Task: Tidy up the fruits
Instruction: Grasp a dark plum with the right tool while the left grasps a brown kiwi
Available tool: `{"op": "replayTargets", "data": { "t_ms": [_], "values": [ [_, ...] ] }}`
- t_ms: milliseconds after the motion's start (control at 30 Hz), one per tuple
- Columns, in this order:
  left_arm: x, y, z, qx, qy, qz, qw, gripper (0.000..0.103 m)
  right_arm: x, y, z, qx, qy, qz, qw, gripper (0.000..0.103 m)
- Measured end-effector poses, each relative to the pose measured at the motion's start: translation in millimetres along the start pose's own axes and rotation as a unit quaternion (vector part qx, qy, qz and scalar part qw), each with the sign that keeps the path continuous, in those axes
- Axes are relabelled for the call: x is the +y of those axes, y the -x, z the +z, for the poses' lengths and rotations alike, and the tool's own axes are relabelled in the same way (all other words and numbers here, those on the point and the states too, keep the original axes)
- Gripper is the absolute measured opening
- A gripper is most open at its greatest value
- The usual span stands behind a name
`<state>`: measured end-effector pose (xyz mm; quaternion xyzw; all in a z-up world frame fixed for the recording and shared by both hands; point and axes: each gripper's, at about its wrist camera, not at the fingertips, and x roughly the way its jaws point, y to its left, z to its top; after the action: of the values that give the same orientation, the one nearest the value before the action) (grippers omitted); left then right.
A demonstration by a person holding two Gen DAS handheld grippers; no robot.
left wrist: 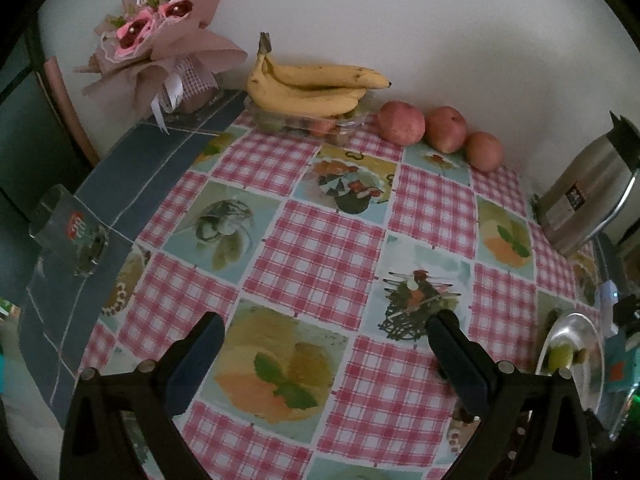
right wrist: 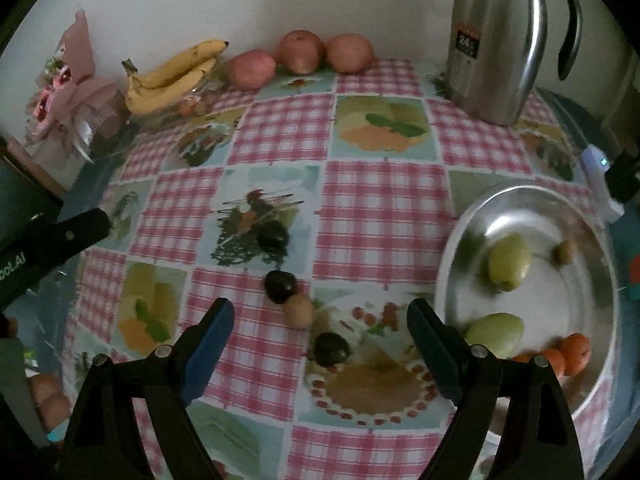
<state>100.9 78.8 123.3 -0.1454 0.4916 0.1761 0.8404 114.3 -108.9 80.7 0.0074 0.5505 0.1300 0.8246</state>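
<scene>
Just ahead — dark fruit (right wrist: pixel 330 349) between right gripper (right wrist: pixel 320 320) tips

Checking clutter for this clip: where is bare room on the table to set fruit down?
Free: cloth between the apples, kettle and metal plate. Crowded: small fruits ahead of the right gripper, and the bananas by the bouquet.

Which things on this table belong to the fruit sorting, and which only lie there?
For the job: metal plate holding green fruits and orange fruits; dark fruits and a tan fruit loose on the cloth; bananas; apples.

Just lying about: steel jug, wrapped bouquet, clear glass object.
</scene>
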Motion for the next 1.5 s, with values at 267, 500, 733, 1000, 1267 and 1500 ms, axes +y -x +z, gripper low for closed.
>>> {"op": "replayTargets", "data": {
  "t_ms": [267, 500, 733, 1000, 1267, 1500],
  "values": [
    [-11.0, -25.5, -6.2, 0.046, -0.01, -0.016, 0.9988, 0.103, -0.5, -22.0, -6.2, 0.029, 0.005, -0.008, 1.0, 0.087],
    [-22.9, -62.8, -26.6, 0.106, -0.023, -0.014, 0.9941, 0.103, -3.1, -38.9, -12.9, 0.058, 0.007, -0.012, 0.998, 0.072],
    [-30.2, -87.2, -42.8, 0.151, -0.014, -0.022, 0.9882, 0.103, -6.4, -54.4, -20.7, 0.09, 0.004, -0.018, 0.996, 0.055],
    [-33.9, -92.3, -48.6, 0.162, -0.011, -0.027, 0.9863, 0.103, -4.2, -54.4, -26.1, 0.092, 0.02, -0.035, 0.995, 0.032],
    [-34.7, -91.5, -47.5, 0.162, 0.005, -0.036, 0.9861, 0.103, -1.1, -49.9, -24.1, 0.09, 0.014, -0.014, 0.996, 0.027],
    [-34.9, -86.1, -42.7, 0.167, 0.019, -0.067, 0.9834, 0.1, -12.5, -35.5, -15.4, 0.068, -0.004, -0.009, 0.998, 0.027]
  ]
}}
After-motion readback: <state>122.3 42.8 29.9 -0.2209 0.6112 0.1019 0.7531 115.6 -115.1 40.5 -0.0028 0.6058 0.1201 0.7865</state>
